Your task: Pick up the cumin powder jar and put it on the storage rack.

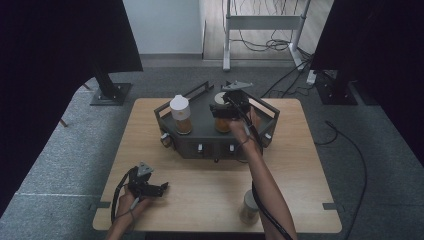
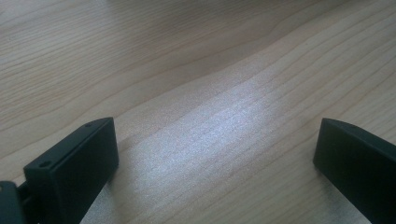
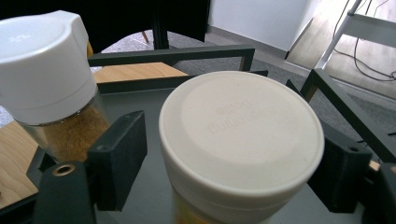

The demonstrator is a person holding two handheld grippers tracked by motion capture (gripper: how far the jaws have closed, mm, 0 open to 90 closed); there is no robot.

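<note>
A dark grey rack (image 1: 200, 137) stands at the back middle of the wooden table (image 1: 200, 200). In it are two jars of orange-brown contents: one with a white cap (image 1: 180, 114) (image 3: 44, 65) on the left, one with a flat cream lid (image 1: 220, 98) (image 3: 240, 135) on the right. My right gripper (image 1: 226, 111) (image 3: 233, 154) is open, its jaws on either side of the cream-lidded jar, with a gap showing beside the left jaw. My left gripper (image 1: 161, 189) (image 2: 215, 149) rests open on bare wood at the front left, holding nothing.
A third jar with a pale lid (image 1: 249, 206) stands near the table's front edge, just left of the right forearm. The rack's raised rails (image 3: 173, 55) run behind and beside the jars. Cables and dark stands lie on the floor beyond.
</note>
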